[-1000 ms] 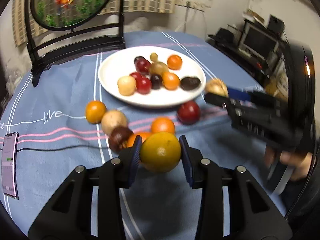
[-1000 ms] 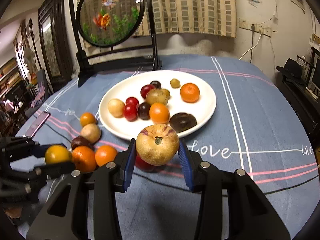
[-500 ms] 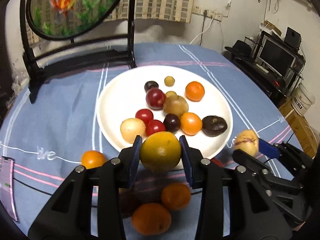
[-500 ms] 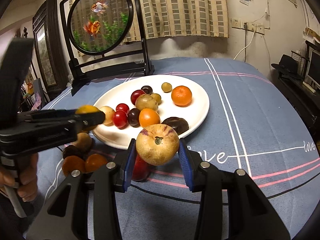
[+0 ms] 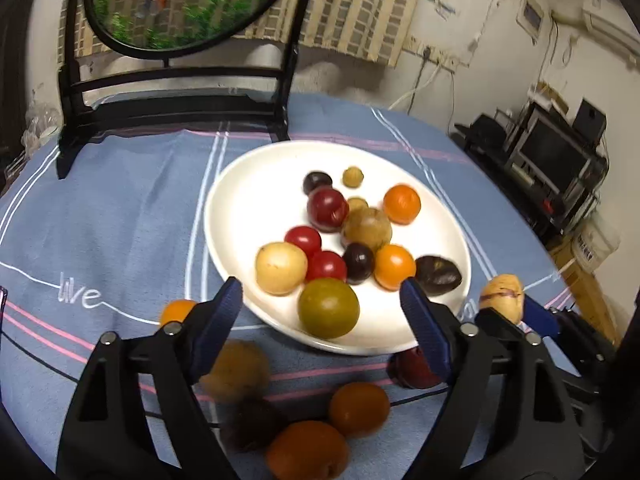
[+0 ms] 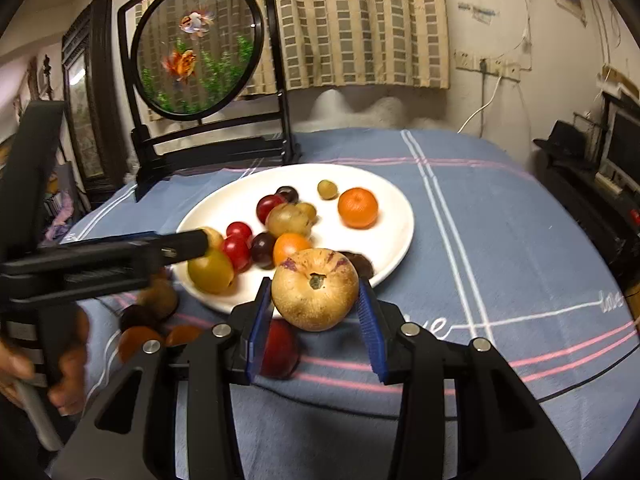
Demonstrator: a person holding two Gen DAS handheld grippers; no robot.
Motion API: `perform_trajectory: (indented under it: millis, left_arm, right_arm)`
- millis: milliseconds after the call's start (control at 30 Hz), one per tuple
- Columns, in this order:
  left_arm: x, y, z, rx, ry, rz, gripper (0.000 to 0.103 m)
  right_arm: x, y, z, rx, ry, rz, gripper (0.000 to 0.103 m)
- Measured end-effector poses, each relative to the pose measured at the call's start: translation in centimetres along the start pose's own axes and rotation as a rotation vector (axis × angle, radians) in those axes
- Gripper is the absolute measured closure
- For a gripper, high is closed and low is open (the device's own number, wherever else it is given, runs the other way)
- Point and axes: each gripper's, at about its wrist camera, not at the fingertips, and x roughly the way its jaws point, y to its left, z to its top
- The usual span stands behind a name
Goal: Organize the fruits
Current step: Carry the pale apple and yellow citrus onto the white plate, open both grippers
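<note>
Jaws of the left gripper (image 5: 322, 312) have just opened wide, and the yellow-green fruit (image 5: 328, 308) now sits free on the white plate (image 5: 240, 200). The right gripper (image 6: 316, 316) clamps a tan fruit (image 6: 315, 289), probably next for the plate.

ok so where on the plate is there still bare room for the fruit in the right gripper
Bare patches on the plate: its right side, around the lone orange, and its far left rim. The middle and near-left edge are crowded with fruit, including the yellow-green one.

Checked curtain (image 6: 352, 24) hangs behind blue-clothed table (image 6: 500, 208).
</note>
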Motion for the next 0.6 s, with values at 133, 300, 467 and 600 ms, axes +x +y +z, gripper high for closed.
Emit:
perform_trajectory:
  millis: [133, 300, 467, 600]
  left_arm:
    - [-1.0, 0.9, 0.5, -0.051, -0.006, -0.003, 0.016]
    - [-0.9, 1.3, 0.6, -0.062, 0.019, 0.008, 0.016]
    - [-0.6, 2.0, 0.5, -0.093, 0.041, 0.019, 0.016]
    - [-0.3, 1.9, 0.1, -0.081, 0.070, 0.030, 0.016]
  right_arm:
    - [1.3, 1.3, 1.1, -0.070, 0.028, -0.029, 0.061]
    - [3.3, 2.4, 1.3, -0.100, 0.085, -0.035, 0.044]
    - [1.8, 1.2, 0.9, -0.004, 0.088, -0.017, 0.039]
    - [0.5, -0.4, -0.1, 0.078, 0.066, 0.004, 0.039]
